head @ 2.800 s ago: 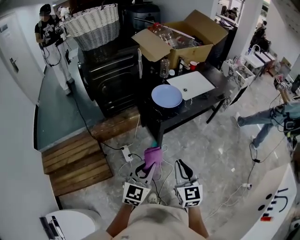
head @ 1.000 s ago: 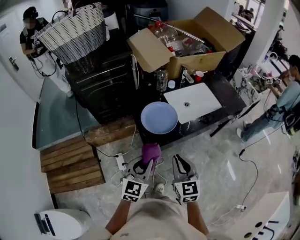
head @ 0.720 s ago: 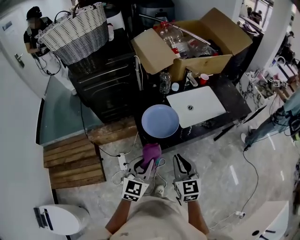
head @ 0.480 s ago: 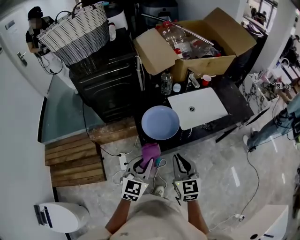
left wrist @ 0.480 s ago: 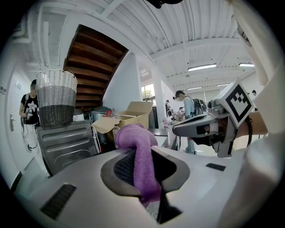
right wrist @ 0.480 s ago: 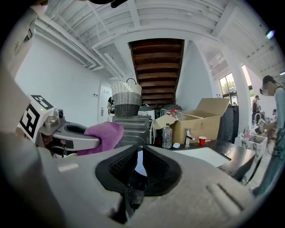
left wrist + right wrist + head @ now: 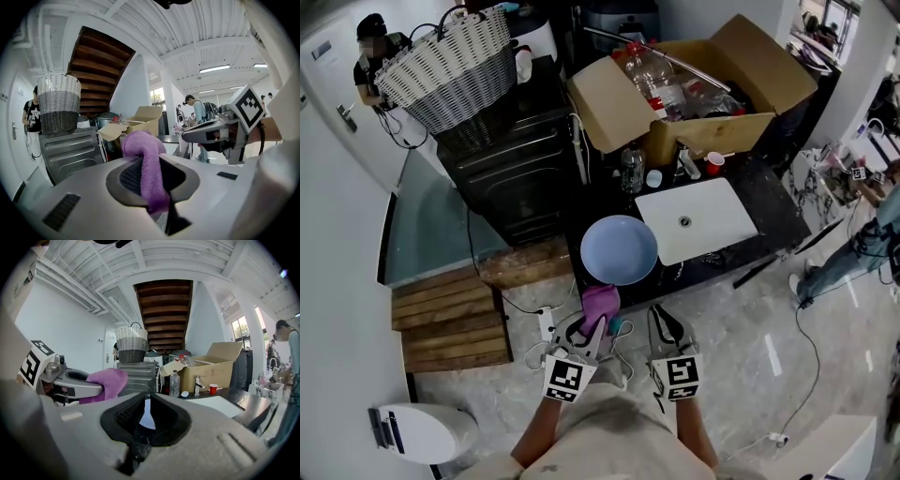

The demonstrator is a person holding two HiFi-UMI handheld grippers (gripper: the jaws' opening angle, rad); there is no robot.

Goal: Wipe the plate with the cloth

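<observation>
Head view: left gripper (image 7: 596, 325) was clamped on the purple cloth (image 7: 600, 304), which bunched up over the jaw tips. Right gripper (image 7: 664, 323) was beside it, jaw tips together, nothing in them. Both were held low in frame over the marble floor (image 7: 750, 356), short of the black table (image 7: 769, 211). The light blue plate (image 7: 619, 249) lay flat at the table's near-left edge, just beside the white sink (image 7: 696, 220). The cloth sat just below the plate rim in frame, not on the plate. Behind the sink were a clear bottle (image 7: 630, 169), a red cup (image 7: 714, 161) and an open cardboard box (image 7: 694, 89). A wicker basket (image 7: 455, 61) was on the black cabinet (image 7: 511, 169) to the left, with wooden steps (image 7: 450, 314) below it. One person (image 7: 370, 47) stood top left, another (image 7: 862, 234) at the right edge.

Left gripper view: jaws were closed on the cloth (image 7: 144, 161). It ran up between the pads and folded over at the top. The right gripper (image 7: 206, 133) was alongside on the right, its marker cube (image 7: 247, 106) facing the camera. The basket (image 7: 58, 103) and box (image 7: 140, 117) were in the background.

Right gripper view: jaws were closed to a sliver and empty. The plate (image 7: 149, 414) showed through the gap, beyond the jaws and not held. The left gripper (image 7: 77, 384) with the cloth (image 7: 107, 382) was at the left. The bottle (image 7: 174, 383), cup (image 7: 213, 389) and sink (image 7: 213, 404) were ahead on the table.
</observation>
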